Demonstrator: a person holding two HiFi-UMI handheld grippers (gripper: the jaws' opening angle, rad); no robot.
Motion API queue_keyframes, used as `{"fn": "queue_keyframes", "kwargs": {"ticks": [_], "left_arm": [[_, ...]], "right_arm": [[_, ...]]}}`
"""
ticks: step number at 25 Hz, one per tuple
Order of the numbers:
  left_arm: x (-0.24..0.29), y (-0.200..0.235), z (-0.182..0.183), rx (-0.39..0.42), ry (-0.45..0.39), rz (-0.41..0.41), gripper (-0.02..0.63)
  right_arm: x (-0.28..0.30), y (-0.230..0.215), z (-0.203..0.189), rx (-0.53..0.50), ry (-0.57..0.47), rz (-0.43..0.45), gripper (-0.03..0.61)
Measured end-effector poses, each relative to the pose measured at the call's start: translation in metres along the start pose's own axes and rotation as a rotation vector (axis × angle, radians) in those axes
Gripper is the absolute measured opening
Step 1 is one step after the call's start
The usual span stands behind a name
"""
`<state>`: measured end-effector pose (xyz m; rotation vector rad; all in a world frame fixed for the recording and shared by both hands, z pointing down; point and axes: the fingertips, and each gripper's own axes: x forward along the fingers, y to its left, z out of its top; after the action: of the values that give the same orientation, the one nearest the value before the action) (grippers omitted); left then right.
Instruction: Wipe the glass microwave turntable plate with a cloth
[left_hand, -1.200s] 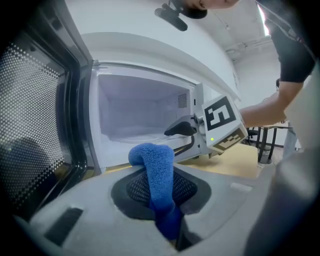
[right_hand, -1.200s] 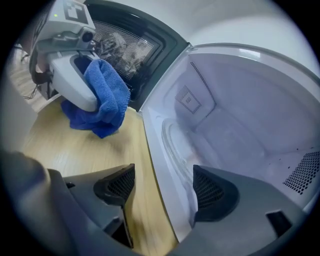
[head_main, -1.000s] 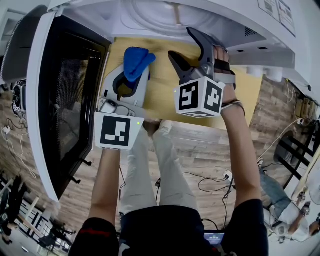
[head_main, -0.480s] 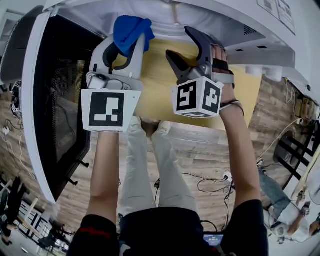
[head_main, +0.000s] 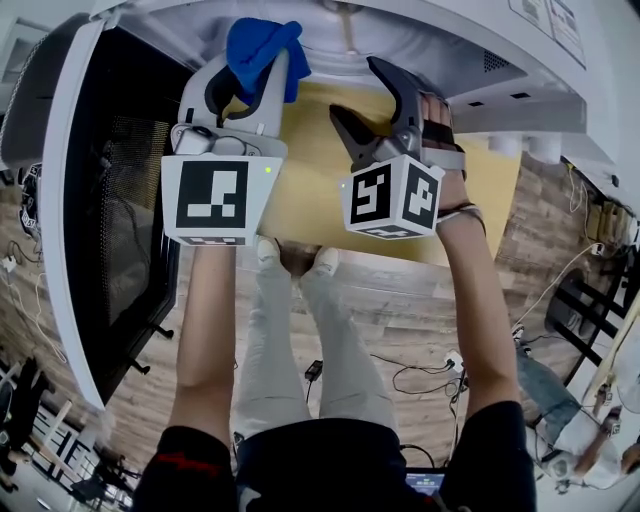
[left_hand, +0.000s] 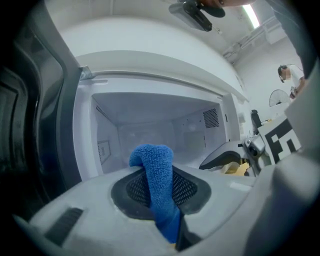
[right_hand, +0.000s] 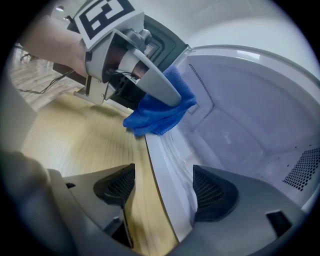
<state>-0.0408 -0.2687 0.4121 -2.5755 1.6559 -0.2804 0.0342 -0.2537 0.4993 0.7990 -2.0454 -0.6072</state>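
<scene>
Both arms reach forward, nearly parallel, bare below short dark sleeves. The left forearm runs straight to the left gripper, whose left marker cube faces the head camera squarely. Its white jaws are pressed together on a fold of blue cloth, which bulges out past the tips. The right forearm ends in the right hand, wrapped around the handle of the right gripper. That gripper sits just beside the left one, a little less far forward. Its dark jaws are spread wide, with nothing gripped between the pads. The right marker cube is turned edge-on, showing two faces.
</scene>
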Motion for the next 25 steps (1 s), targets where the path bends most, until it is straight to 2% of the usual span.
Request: {"fn": "queue_keyframes", "kwargs": {"ticks": [3, 8, 14, 21, 25], "left_arm": [[0.005, 0.006, 0.0, 0.001, 0.01, 0.024, 0.057], [0.018, 0.016, 0.003, -0.085, 0.016, 0.055, 0.057], [0.035, 0.02, -0.002, -0.031, 0.054, 0.039, 0.057], [0.052, 0.004, -0.007, 0.118, 0.133, -0.029, 0.057], [0.06, 0.0, -0.008, 0.155, 0.164, -0.067, 0.057]], "right_arm": [[0.0, 0.0, 0.0, 0.002, -0.004, -0.002, 0.319], [0.0, -0.001, 0.0, 0.007, -0.01, -0.011, 0.318], [-0.001, -0.001, 0.0, 0.007, -0.012, -0.013, 0.319], [-0.001, -0.001, 0.0, 0.01, -0.016, -0.015, 0.318], [-0.001, -0.001, 0.001, 0.011, -0.017, -0.015, 0.319]]}}
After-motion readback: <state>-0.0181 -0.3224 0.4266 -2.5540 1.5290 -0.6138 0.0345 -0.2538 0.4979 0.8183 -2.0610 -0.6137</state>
